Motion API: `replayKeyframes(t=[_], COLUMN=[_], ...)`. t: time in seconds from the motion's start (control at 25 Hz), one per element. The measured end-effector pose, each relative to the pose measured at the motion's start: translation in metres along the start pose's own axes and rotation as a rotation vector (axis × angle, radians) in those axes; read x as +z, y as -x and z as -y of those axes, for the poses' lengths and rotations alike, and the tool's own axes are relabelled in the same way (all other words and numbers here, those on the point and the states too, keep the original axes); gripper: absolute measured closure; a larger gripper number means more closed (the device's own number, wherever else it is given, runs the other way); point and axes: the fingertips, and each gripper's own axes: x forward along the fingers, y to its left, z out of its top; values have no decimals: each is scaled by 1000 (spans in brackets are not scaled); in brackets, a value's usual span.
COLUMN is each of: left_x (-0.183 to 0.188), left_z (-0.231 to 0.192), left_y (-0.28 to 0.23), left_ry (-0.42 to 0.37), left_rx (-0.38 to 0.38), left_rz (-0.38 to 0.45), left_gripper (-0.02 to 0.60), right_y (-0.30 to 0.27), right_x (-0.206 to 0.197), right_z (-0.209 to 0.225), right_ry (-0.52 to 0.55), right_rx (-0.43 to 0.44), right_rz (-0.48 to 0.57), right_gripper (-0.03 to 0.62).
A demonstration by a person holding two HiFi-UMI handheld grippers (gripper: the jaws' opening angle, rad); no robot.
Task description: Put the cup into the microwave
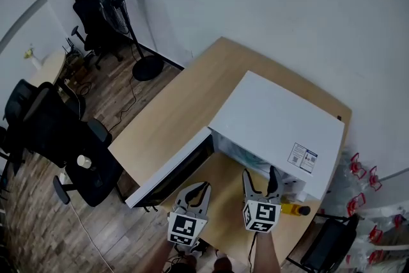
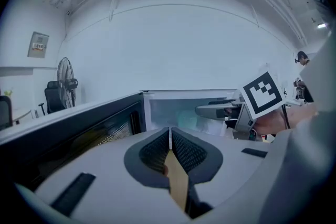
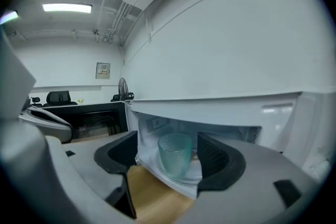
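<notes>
A pale green textured glass cup (image 3: 175,153) stands upright on the turntable inside the white microwave (image 1: 278,128), whose dark door (image 1: 171,172) hangs open to the left. My right gripper (image 3: 170,157) is open just outside the cavity, its pads on either side of the cup without touching it. In the head view that right gripper (image 1: 261,183) points at the opening. My left gripper (image 1: 194,192) hovers over the wooden table (image 1: 185,105) beside the open door. In its own view the left gripper (image 2: 170,150) is shut with nothing held.
A yellow object (image 1: 291,208) lies on the table right of my right gripper. Black office chairs (image 1: 64,137) and a standing fan (image 1: 118,9) occupy the floor to the left. The table's front edge is near my hands.
</notes>
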Motion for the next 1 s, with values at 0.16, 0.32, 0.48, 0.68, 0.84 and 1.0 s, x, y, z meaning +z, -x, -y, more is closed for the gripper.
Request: replayKeyframes(t=[0.16,0.32,0.48,0.68,0.84,1.0], left_x=[9,23,33,49,60,67], left_z=[4,9,17,32,50,68], left_y=[18,37,57,79,94,110], left_ry=[-15,-36,-58,-76,-98,-117], left_rx=[-20,-47,-77,-118,-165,-220], left_rz=[23,52,78,122,153,177], left_gripper=[546,546,546,546,546,546], right_y=[24,55,89,137,173,206], right_x=[10,24,37,51,57,60], right_z=[-8,-14,-20,-22,-20,-23], right_ry=[-3,-4,3,12,19,32], right_rx=[-12,-40,-74,-116,-159,-193], right_rz=[11,32,62,93,115,128], right_gripper=[238,277,312,356,402,444])
